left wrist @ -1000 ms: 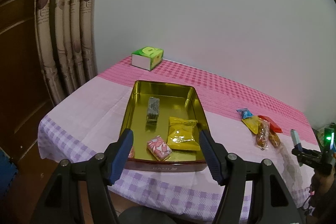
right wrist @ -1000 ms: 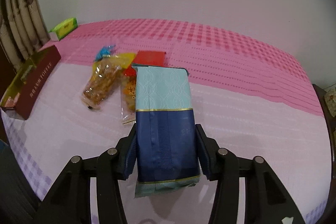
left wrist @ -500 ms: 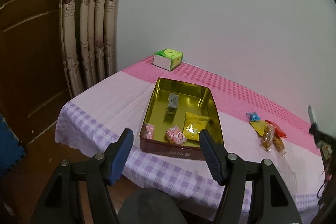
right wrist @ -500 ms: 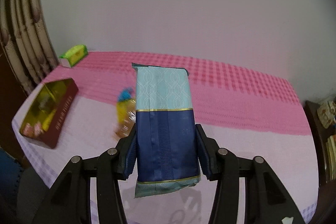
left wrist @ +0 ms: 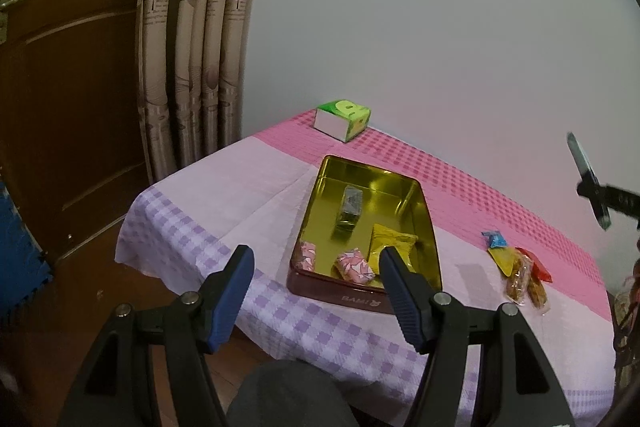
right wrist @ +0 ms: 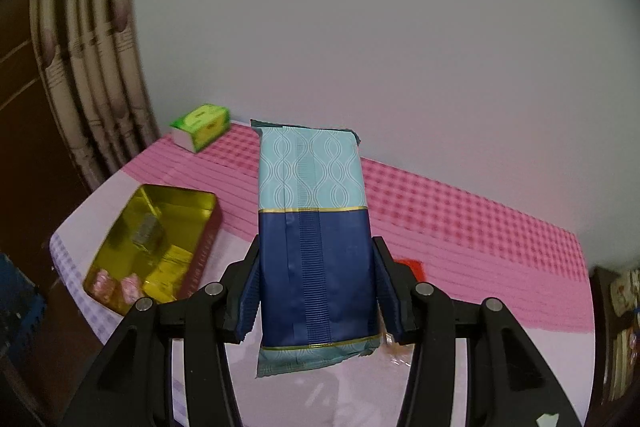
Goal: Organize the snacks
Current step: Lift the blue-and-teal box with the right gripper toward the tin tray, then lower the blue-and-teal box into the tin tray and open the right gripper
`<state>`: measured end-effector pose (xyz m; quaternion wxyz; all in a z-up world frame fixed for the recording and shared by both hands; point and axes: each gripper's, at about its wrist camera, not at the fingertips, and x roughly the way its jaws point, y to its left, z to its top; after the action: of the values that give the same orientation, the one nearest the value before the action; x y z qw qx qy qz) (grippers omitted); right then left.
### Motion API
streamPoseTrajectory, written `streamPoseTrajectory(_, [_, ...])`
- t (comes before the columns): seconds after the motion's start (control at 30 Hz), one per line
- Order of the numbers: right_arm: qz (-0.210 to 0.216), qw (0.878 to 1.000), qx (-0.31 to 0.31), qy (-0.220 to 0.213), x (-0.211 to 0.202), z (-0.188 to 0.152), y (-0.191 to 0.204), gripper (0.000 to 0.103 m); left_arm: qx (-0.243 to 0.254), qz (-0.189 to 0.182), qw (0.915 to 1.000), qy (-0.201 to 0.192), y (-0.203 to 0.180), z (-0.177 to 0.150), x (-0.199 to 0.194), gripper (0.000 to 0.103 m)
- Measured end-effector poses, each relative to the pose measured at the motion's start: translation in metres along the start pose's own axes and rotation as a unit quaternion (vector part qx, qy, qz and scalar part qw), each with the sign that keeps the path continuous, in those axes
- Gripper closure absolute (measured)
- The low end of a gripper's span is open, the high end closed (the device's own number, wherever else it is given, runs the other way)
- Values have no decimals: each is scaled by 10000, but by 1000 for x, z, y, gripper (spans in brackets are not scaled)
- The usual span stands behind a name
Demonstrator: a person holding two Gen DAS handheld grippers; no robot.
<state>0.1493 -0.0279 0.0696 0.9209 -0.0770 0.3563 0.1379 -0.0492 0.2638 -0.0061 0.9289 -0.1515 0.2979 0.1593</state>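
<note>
The right claw [right wrist: 316,291] is clamping a blue packet [right wrist: 314,239] above the counter [right wrist: 460,227], the left claw [left wrist: 316,291] is gaping empty, and the slick wrapper is risking slipping before reaching the tin [right wrist: 200,227].

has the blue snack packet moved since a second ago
Yes. The blue snack packet, clamped in the right gripper, has risen off the pink tablecloth toward the gold tin.

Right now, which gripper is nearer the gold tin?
Left. The left gripper hangs open just in front of the gold tin; the right gripper, holding the blue packet, is raised off to its side.
</note>
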Motion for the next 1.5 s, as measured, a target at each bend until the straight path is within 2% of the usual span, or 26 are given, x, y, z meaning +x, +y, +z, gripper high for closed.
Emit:
streamPoseTrajectory(0.23, [217, 9993, -290, 22, 19, 20, 49, 57, -99, 144, 9998, 99, 7, 0, 7, 37])
streamPoseTrajectory(0.4, [355, 9982, -469, 96, 35, 22, 79, 57, -274, 467, 9981, 281, 18, 0, 19, 37])
streamPoseTrajectory(0.57, [470, 9966, -649, 206, 53, 18, 106, 57, -523, 617, 9960, 372, 32, 0, 24, 37])
streamPoseTrajectory(1.0, [625, 9905, -1097, 550, 101, 3, 168, 57, -756, 695, 9928, 611, 48, 0, 40, 37])
streamPoseTrajectory(1.5, [747, 9830, -1341, 1011, 155, -13, 212, 57, -873, 659, 9908, 798, 56, 2, 56, 37])
